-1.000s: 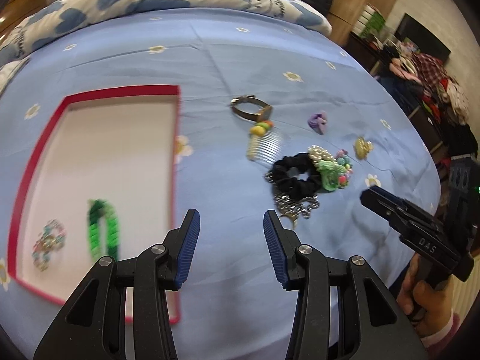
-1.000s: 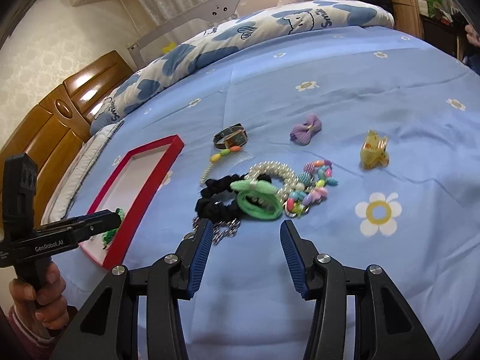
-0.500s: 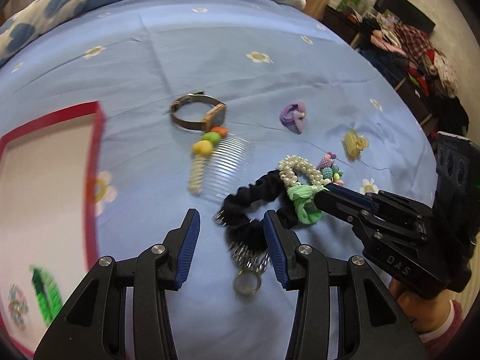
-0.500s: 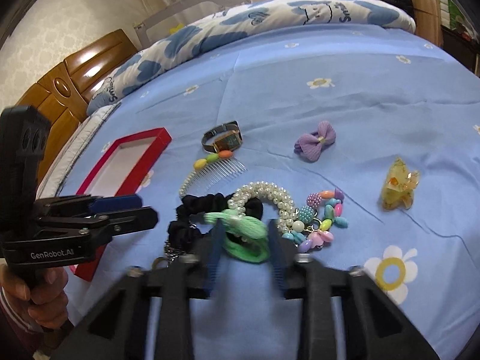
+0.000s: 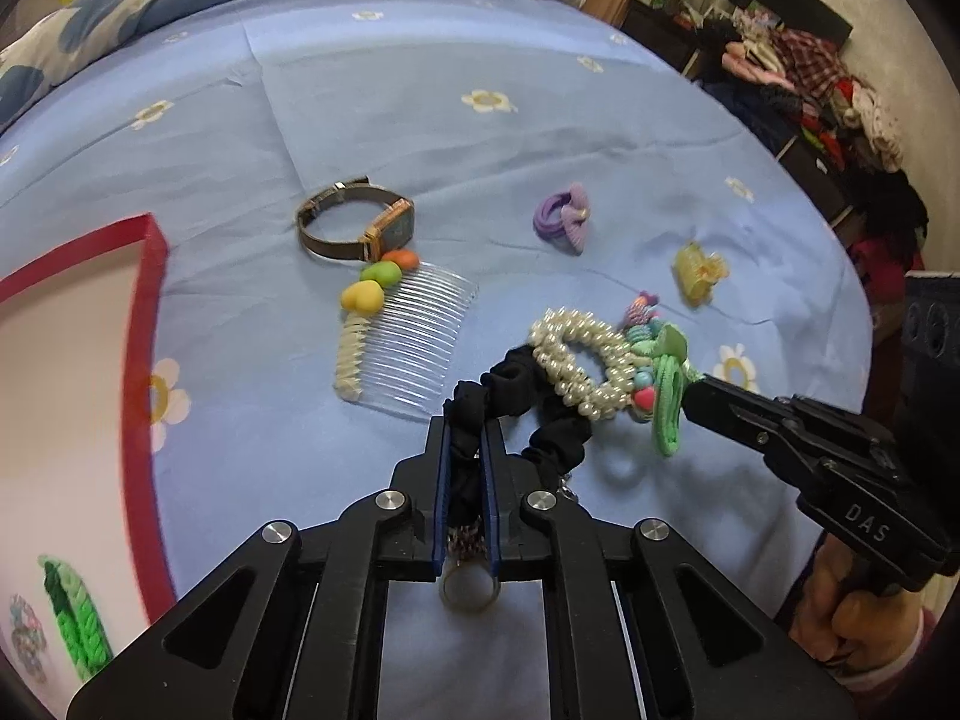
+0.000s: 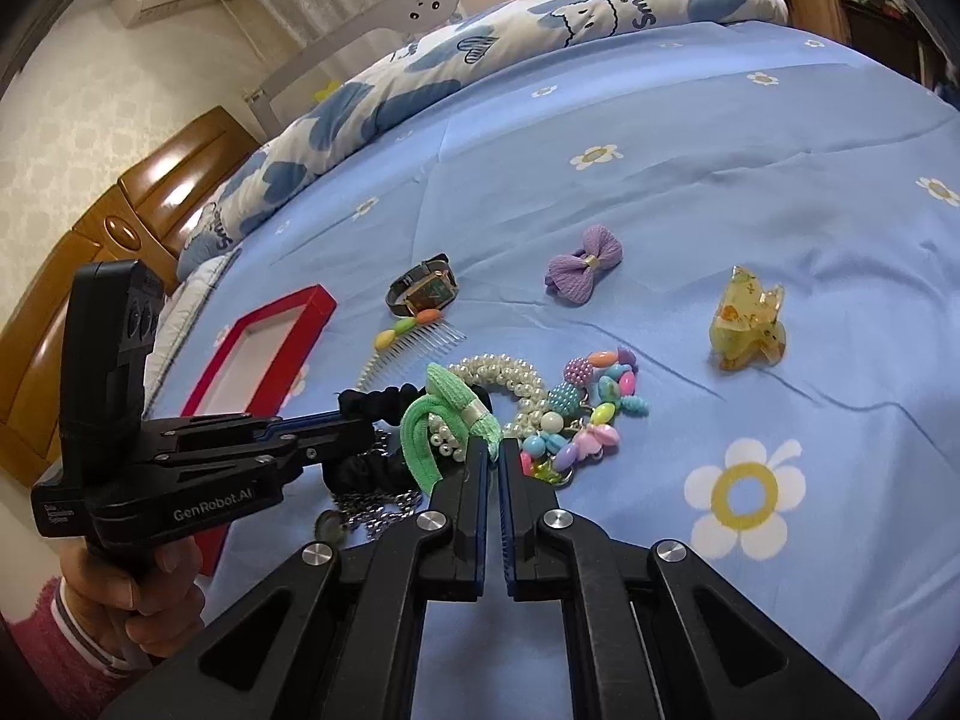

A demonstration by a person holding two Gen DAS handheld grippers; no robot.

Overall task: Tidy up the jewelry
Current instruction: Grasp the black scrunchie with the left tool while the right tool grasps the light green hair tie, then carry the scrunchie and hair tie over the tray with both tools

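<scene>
My left gripper (image 5: 467, 438) is shut on the black scrunchie (image 5: 504, 396), whose chain and ring (image 5: 467, 591) hang below the fingers. My right gripper (image 6: 491, 450) is shut on the green hair tie (image 6: 429, 426), seen in the left wrist view (image 5: 667, 396) too. A pearl bracelet (image 5: 579, 354) and a coloured bead bracelet (image 6: 591, 414) lie tangled between them. The red-rimmed tray (image 5: 141, 324) at the left holds a green braided band (image 5: 72, 618) and a small bead bracelet (image 5: 24, 636).
On the blue bedspread lie a watch (image 5: 360, 228), a clear comb with coloured beads (image 5: 408, 342), a purple bow (image 6: 585, 264) and a yellow claw clip (image 6: 747, 321). A pillow (image 6: 540, 18) and wooden headboard (image 6: 120, 228) lie beyond. Clothes pile (image 5: 828, 84) at the right.
Both grippers moved in on the tangle and closed: the left onto the black scrunchie, the right onto the green hair tie. The left view swung right, away from the tray.
</scene>
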